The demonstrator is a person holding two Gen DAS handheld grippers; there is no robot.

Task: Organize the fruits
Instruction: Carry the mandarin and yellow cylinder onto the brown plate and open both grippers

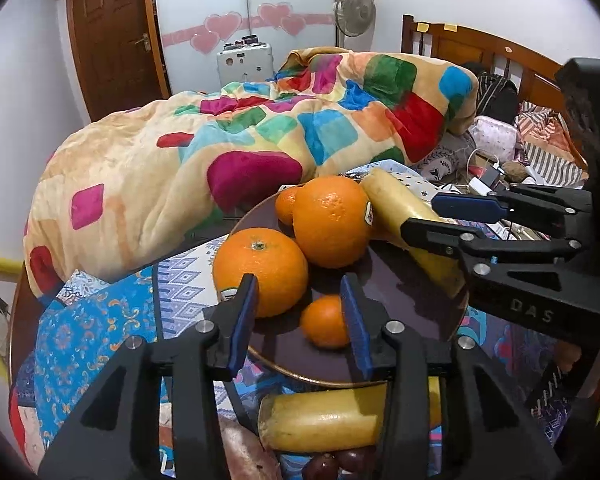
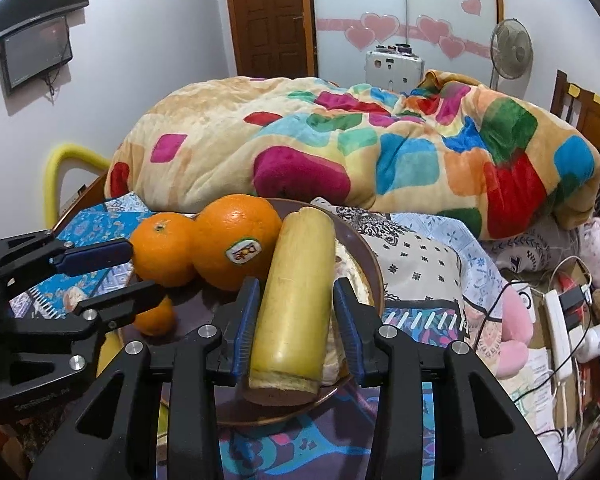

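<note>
A dark round plate [image 1: 400, 280] on the bed holds two large oranges [image 1: 260, 270] [image 1: 330, 220], two small tangerines [image 1: 324, 322] [image 1: 286, 204] and a banana piece [image 1: 412, 220]. My left gripper [image 1: 300, 312] is open over the plate's near rim, its fingers either side of the near tangerine. My right gripper [image 2: 296, 320] is open around the banana piece [image 2: 296, 296] lying on the plate [image 2: 374, 276]; whether the left pad touches it I cannot tell. A second banana piece [image 1: 324, 420] lies below the plate beside dark grapes [image 1: 340, 462].
A colourful blanket [image 1: 220, 140] is heaped behind the plate. Patterned cloths [image 1: 88, 332] cover the bed. Cables, a power strip [image 2: 560, 328] and clutter lie at the right. A wooden headboard [image 1: 480, 46] and a fan [image 1: 354, 10] stand at the back.
</note>
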